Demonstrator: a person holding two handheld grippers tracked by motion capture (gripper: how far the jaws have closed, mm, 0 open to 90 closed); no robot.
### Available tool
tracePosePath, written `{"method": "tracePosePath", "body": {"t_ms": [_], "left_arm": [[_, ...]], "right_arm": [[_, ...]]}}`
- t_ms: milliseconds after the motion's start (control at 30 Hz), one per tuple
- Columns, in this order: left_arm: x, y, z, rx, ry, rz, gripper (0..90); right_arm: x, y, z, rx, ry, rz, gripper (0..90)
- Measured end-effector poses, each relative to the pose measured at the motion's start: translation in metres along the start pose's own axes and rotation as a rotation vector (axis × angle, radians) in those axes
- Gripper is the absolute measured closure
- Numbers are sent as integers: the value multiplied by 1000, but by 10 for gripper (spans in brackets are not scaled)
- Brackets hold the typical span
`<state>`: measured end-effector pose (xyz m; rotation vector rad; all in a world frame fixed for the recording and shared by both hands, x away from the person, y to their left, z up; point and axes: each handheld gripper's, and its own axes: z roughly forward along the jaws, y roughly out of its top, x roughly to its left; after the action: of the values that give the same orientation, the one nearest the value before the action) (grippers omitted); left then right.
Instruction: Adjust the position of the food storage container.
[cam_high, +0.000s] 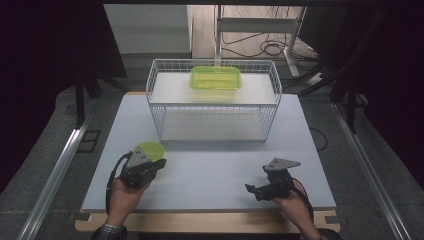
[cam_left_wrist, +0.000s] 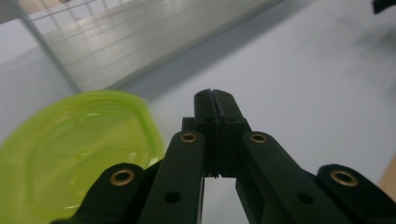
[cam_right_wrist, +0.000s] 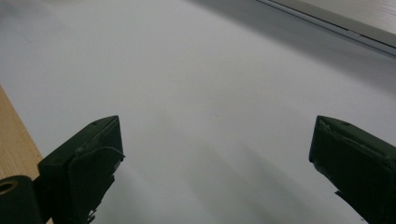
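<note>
While the high view hides the left gripper (cam_high: 150, 167) tips against the green lid (cam_high: 151, 149) near the table's (cam_high: 215, 175) front-left corner, the left gripper view settles it: jaws pressed together, nothing between them, the lid (cam_left_wrist: 70, 154) lying just beside. The right gripper (cam_high: 257, 190) hovers by the front edge; its own view shows jaws spread wide over bare table.

Both tongs are black. The left tongs (cam_high: 150, 167) and right tongs (cam_high: 252, 190) each carry a grey three-cornered plate on top. Brass-coloured rivets dot the linkage arms. Black cables trail back. A dark band circles the left wrist.
</note>
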<state>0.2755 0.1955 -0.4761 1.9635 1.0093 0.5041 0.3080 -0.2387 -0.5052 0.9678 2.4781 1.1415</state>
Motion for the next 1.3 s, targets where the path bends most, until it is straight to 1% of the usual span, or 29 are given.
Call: {"method": "tracePosePath", "body": {"t_ms": [33,67,100,133,167,200,233,267,300,333,367,400,467,533,567,600,667,800,867,900,933,1000,1033,1100,1133,1167,1267,1300], "left_arm": [[0,0,0,0,0,0,898],[10,1,-1,-6,15,-17,899],[10,1,-1,-6,15,-17,898],[19,2,-3,-15,33,-34,898],[19,2,-3,-15,33,-34,898],[27,3,-4,-17,51,-49,898],[27,3,-4,-17,51,-49,898],[34,3,-3,-11,69,-62,897],[34,3,-3,-11,69,-62,897],[42,1,-1,-1,83,-77,897],[42,1,-1,-1,83,-77,897],[49,-1,0,5,102,-89,898],[55,-3,0,4,122,-99,897],[61,-4,-2,-1,142,-110,897],[61,-4,-2,-1,142,-110,897],[66,-6,-4,-9,162,-121,897],[71,-9,-5,-8,192,-122,895],[81,-18,-7,0,229,-150,896],[86,-23,-7,8,248,-158,896],[86,-23,-7,8,248,-158,896],[89,-26,-5,17,258,-175,896],[91,-29,-3,28,263,-185,895],[91,-29,-3,28,263,-185,895],[92,-31,0,43,273,-185,895],[92,-31,4,52,275,-188,894],[92,-31,6,60,285,-185,895],[89,-32,11,86,287,-173,894],[89,-32,11,86,287,-173,894]], "right_arm": [[0,0,0,-1,-1,1,33],[0,0,0,-3,-1,5,33],[-1,0,0,-3,-1,7,34],[-1,0,0,-6,1,9,34],[-1,0,0,-6,1,9,34],[-2,-1,0,-8,2,16,34],[-2,-1,0,-6,2,17,34],[-2,-1,0,-6,2,17,34],[-2,-1,0,-6,2,17,34],[-2,-1,1,-5,3,18,34],[-2,-1,1,-5,3,18,34],[-2,-1,1,-4,4,16,34],[-2,-1,1,-3,5,18,35],[-2,-1,1,0,5,18,35],[-2,-1,1,0,5,18,35],[-2,-2,1,2,5,17,35],[-2,-2,2,1,6,18,35],[-2,-3,3,6,6,18,36],[-2,-3,3,8,8,16,37],[-2,-3,3,8,8,16,37],[-2,-3,4,12,10,14,37],[-2,-3,5,15,10,13,37],[-2,-3,5,15,10,13,37],[-2,-3,5,17,11,14,37],[-2,-3,5,17,11,13,38],[-2,-3,5,17,11,12,38],[-2,-4,5,19,13,13,38],[-2,-4,5,19,13,13,38]]}}
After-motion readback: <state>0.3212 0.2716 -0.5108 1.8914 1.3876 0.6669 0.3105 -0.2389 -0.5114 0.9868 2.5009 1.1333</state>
